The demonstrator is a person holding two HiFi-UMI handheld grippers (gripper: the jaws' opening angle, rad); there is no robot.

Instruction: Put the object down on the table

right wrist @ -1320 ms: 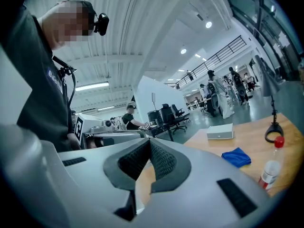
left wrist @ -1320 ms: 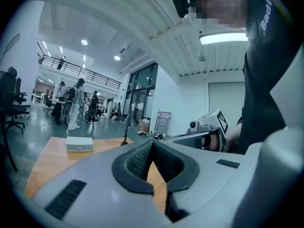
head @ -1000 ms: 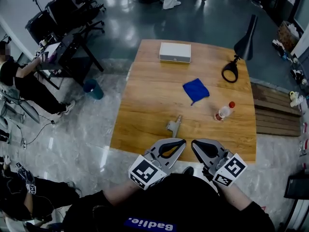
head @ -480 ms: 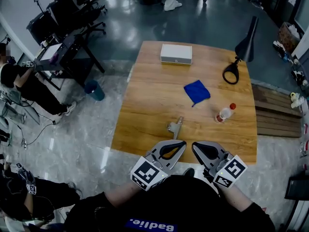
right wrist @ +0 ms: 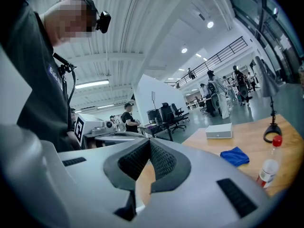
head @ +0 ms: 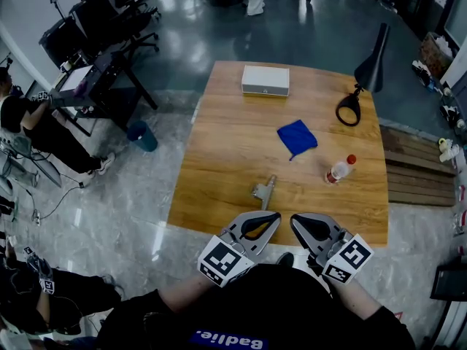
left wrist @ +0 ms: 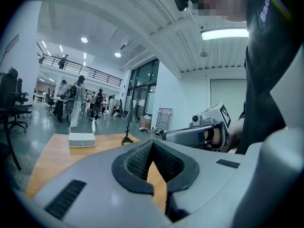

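Finding: over the last second nothing on the table (head: pixel 219 166) has moved. The white box (head: pixel 265 80), the black lamp (head: pixel 359 86), the blue cloth (head: pixel 297 137) and the bottle (head: pixel 339 169) lie where they lay, and your two tools have held their station at the near edge. The small grey metal piece (head: pixel 264 189), which I take to be the task's object, rests flat on the wood, just ahead of your left gripper (head: pixel 274 216) and apart from it. Judgement: the placing looks done, and no release remains.

Pose: both arms are drawn back against your body, with the tools low and side by side, tips angled inward toward each other over the table's edge. The left gripper's jaws are closed with nothing between them. The right gripper (head: pixel 295 220) is the same, pads together and empty.
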